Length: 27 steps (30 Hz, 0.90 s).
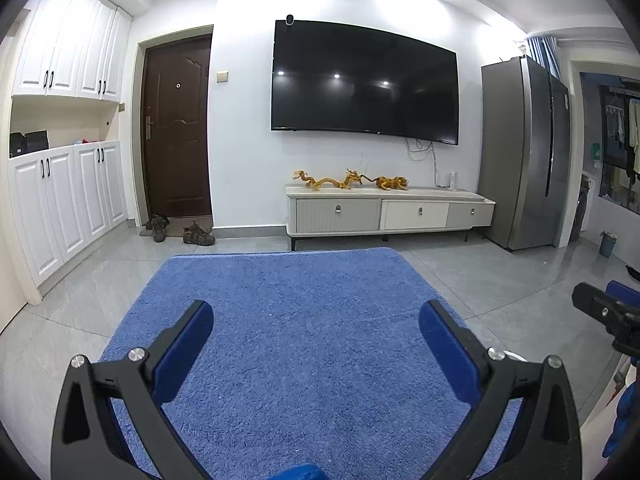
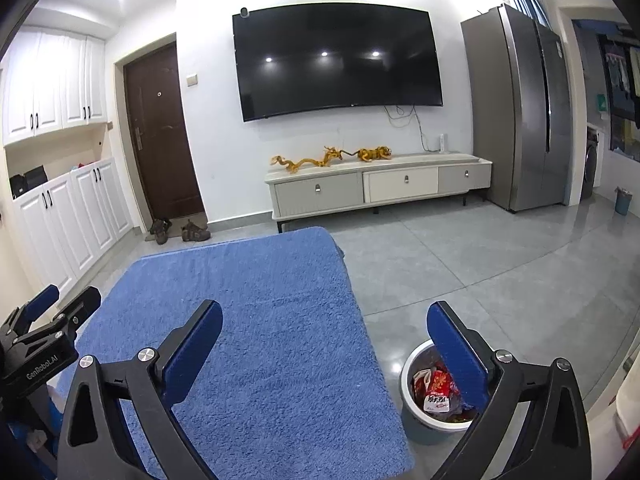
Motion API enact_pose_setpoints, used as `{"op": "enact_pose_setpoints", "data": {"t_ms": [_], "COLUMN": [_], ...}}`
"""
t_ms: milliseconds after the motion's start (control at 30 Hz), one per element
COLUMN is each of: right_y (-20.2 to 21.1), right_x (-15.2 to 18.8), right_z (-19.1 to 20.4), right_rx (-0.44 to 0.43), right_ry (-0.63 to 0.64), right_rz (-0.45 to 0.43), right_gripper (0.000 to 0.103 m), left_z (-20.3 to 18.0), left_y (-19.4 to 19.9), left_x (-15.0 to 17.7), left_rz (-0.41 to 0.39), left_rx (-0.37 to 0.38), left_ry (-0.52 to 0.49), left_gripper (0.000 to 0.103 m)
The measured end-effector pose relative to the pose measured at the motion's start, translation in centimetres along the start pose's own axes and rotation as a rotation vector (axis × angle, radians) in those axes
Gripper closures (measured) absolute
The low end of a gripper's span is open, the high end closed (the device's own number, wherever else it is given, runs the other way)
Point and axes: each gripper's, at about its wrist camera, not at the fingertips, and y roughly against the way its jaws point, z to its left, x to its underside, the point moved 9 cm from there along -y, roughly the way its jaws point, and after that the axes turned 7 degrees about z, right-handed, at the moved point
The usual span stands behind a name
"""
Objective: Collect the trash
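A: Trash first. Wrappers (image 2: 436, 390), red and white, lying inside the bin (image 2: 408, 364), low on the floor just beside the right edge of the blue-covered worktop (image 2: 260, 320). Nothing loose to be seen on the blue cover itself, in either view.

B: And the grippers?

A: Left gripper (image 1: 316, 344) spread wide, nothing between the pads, hanging over the middle of the cover. Right gripper (image 2: 324, 340) just as wide, also carrying nothing, straddling the worktop's right edge with one pad above the bin.

B: So, judging by that, either finished or hunting for the next piece. Risks?

A: Mostly the bin. So close under the right gripper that a careless swing down could knock the rim and tip it, spilling wrappers back onto the tiles. Light foil, too: easily pinched by a corner only and dropped short. Also the two grippers near each other at the frame edges, so a crossing reach could mean a bump.

B: Surface?

A: Shaggy blue pile; small scraps could sink in and hide, and pads could snag fibres on a low scoop. Around it, glossy grey floor tiles (image 2: 480, 260), likely slippery for a light bin.

B: The room?

A: Big dark television (image 1: 364, 84) on a white wall, low cabinet (image 1: 384, 212) below with golden figurines (image 1: 348, 182). Brown door (image 1: 178, 128) with shoes (image 1: 198, 235) at its foot, white cupboards (image 1: 68, 192) to the left, steel fridge (image 1: 524, 152) to the right, a second small bin (image 2: 623, 200) far off.
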Motion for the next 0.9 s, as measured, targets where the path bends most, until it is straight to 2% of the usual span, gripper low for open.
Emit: {"op": "enact_pose_setpoints", "data": {"t_ms": [267,633,900], "right_y": [-0.9,-3.8,-7.2], "right_x": [-0.4,-0.8,-0.7], "right_z": [-0.6,0.5,1.8], "right_rx": [0.029,0.037,0.024], "right_ry": [0.016,0.064,0.066], "right_rz": [-0.025,-0.001,0.049], "right_gripper": [0.001,0.001,0.001], "left_z": [0.2,0.7,3.2], "left_y": [-1.6,-4.9,-8.1], "left_x": [0.1,0.1,0.1], "left_rz": [0.03,0.072,0.09], "left_rx": [-0.001,-0.007,-0.039], "left_ry": [0.002,0.003,0.042], "left_gripper": [0.0,0.0,0.0]}}
